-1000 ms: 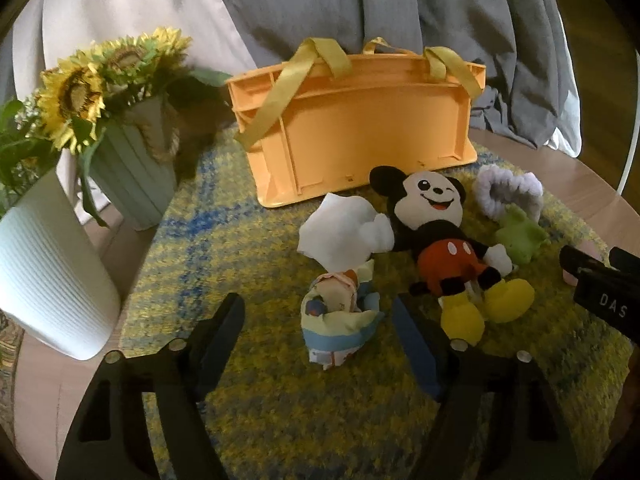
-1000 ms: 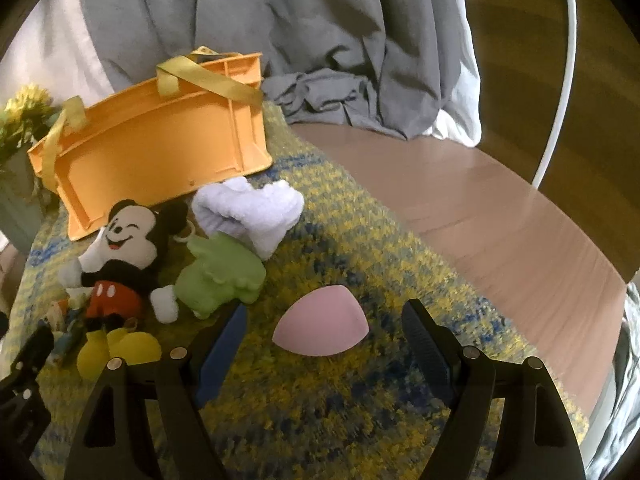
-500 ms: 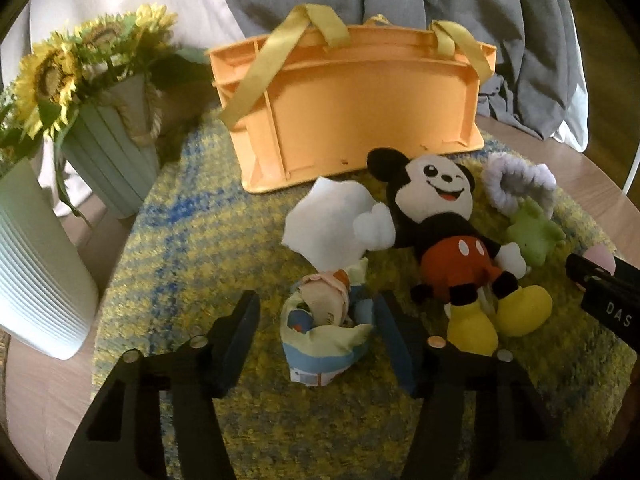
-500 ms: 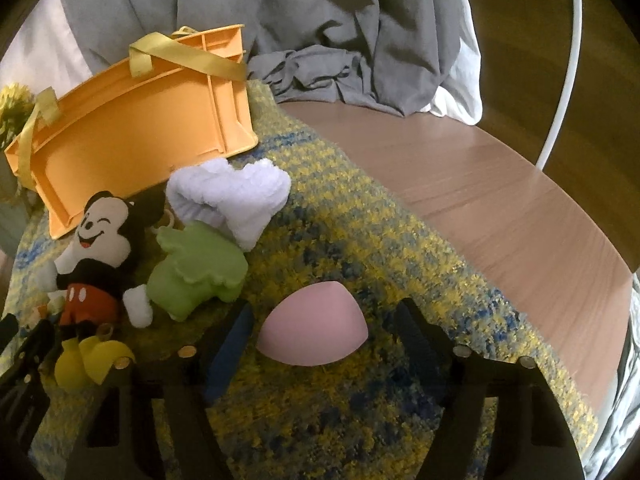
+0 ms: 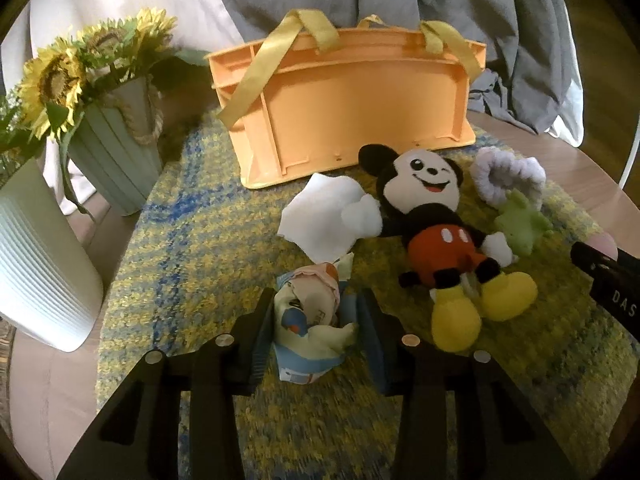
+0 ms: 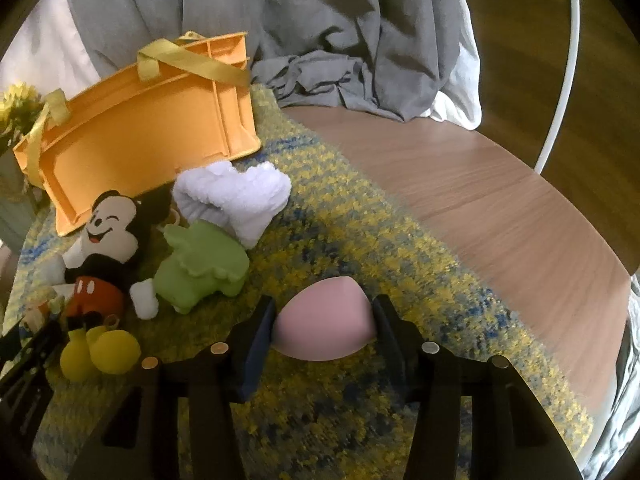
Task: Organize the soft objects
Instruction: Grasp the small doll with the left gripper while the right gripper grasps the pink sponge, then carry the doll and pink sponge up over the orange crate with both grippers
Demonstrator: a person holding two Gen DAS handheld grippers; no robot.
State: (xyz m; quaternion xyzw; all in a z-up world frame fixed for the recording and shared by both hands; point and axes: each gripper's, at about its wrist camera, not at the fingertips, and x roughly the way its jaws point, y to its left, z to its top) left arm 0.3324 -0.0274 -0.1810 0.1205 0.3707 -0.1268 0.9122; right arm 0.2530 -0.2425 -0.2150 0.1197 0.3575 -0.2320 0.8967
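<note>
L tongs [image 5: 316,336] just closing, pads touching crumpled cloth toy [image 5: 312,320] on yellow-blue mat [image 5: 192,248]. R tongs [image 6: 324,328] just closing, clamped on pink sponge [image 6: 326,326]. Beyond: mouse plush [image 5: 436,232], green plush [image 6: 200,268], white tissue [image 5: 324,216], lilac scrunchie [image 5: 508,178]. Far: orange tote [image 5: 352,108], wooden counter [image 6: 500,208].

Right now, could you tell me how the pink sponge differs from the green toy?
The pink sponge is smooth and rounded; the green toy is lumpy with stubby limbs. The sponge sits between the right gripper pads, which have just been closing; the toy lies free beside the mouse plush. Both rest on the mat.
</note>
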